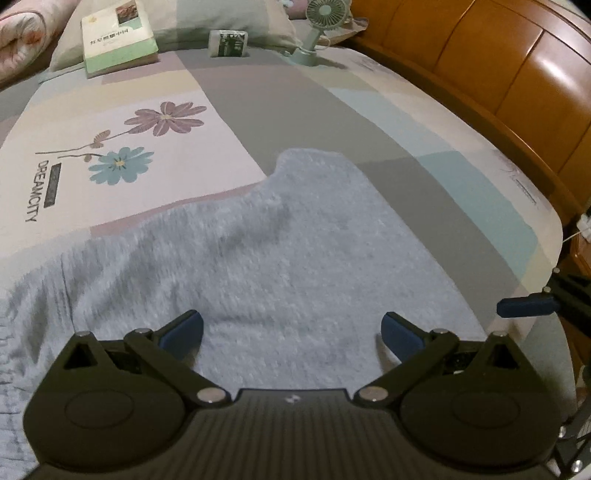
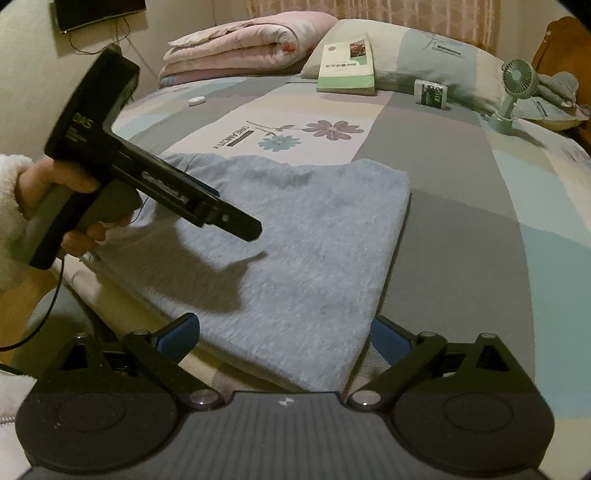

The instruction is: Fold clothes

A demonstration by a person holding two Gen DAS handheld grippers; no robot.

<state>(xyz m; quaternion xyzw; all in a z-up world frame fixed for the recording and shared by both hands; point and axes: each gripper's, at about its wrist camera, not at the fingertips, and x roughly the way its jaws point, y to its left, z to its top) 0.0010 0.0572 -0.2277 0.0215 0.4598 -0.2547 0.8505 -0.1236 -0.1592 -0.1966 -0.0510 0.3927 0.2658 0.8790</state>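
Here, the grey garment (image 1: 280,258) lies flat beneath both gaping tongs — left (image 1: 291,336), right (image 2: 284,338).

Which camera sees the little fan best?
The right wrist view: the fan shows whole there, round head, stem and base, standing on the bed beside a pillow. The left wrist view cuts off the top of its head at the picture's edge.

We see the garment (image 2: 295,240) spread on the bed (image 2: 461,229) before the right gripper (image 2: 284,334) — book (image 2: 347,66), fan (image 2: 517,88) far beyond it.
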